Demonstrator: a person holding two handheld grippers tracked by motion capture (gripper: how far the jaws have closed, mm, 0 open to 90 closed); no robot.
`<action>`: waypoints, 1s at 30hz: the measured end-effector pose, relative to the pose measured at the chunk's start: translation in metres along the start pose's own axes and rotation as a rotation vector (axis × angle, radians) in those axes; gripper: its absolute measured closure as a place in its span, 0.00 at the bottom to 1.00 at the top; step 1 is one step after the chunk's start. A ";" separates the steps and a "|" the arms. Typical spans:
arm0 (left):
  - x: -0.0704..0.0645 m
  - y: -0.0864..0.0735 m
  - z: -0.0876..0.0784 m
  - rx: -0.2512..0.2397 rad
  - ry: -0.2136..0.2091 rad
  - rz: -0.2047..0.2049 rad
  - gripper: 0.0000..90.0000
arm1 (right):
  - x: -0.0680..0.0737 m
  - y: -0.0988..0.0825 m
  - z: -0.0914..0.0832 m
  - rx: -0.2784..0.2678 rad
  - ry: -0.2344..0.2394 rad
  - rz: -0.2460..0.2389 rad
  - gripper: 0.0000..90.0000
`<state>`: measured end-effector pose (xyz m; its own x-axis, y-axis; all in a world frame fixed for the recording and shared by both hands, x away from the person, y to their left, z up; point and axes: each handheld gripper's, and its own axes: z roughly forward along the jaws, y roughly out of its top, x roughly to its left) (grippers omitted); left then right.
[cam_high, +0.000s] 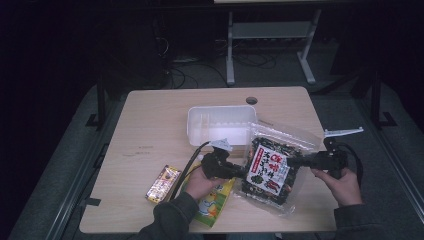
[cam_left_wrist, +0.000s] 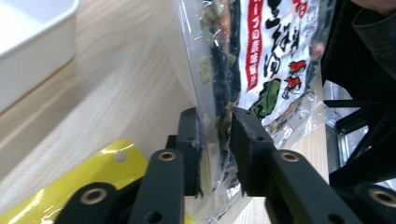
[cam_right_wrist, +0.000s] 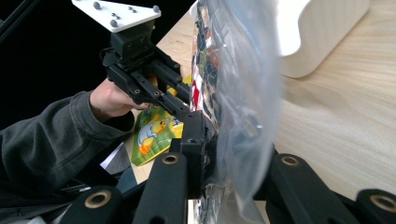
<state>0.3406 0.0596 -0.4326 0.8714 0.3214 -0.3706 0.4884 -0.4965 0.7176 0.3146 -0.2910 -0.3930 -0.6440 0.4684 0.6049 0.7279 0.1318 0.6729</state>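
Yellow packet: a flat yellow printed packet (cam_high: 214, 207) lay at the near edge under your left forearm.
Snack bar: a small brown-and-yellow wrapped bar (cam_high: 162, 183) lay just left of it.
Left gripper: your left gripper (cam_left_wrist: 215, 140) had the bag's left edge between its jaws, the pads barely off the film.
Seaweed bag: the clear plastic bag of dark seaweed snacks with a red-and-white label (cam_high: 270, 170) hung between both grippers, right of centre.
Right gripper: your right gripper (cam_right_wrist: 229, 154) was clamped on the bag's right edge.
Tray: a white rectangular plastic tray (cam_high: 220, 122) sat beyond.
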 end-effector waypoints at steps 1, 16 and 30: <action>-0.001 0.000 -0.002 -0.001 0.006 0.000 0.79 | 0.002 0.001 -0.001 -0.002 0.001 -0.004 0.82; -0.013 -0.012 -0.043 -0.019 0.128 0.046 0.60 | 0.041 0.020 -0.022 -0.053 -0.121 -0.134 0.83; -0.017 -0.047 -0.096 -0.027 0.231 0.045 0.48 | 0.068 0.057 -0.022 -0.103 -0.171 -0.217 0.83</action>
<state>0.2978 0.1552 -0.4032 0.8569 0.4770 -0.1955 0.4454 -0.4940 0.7467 0.3072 -0.2715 -0.3043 -0.7266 0.5807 0.3671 0.5437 0.1595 0.8240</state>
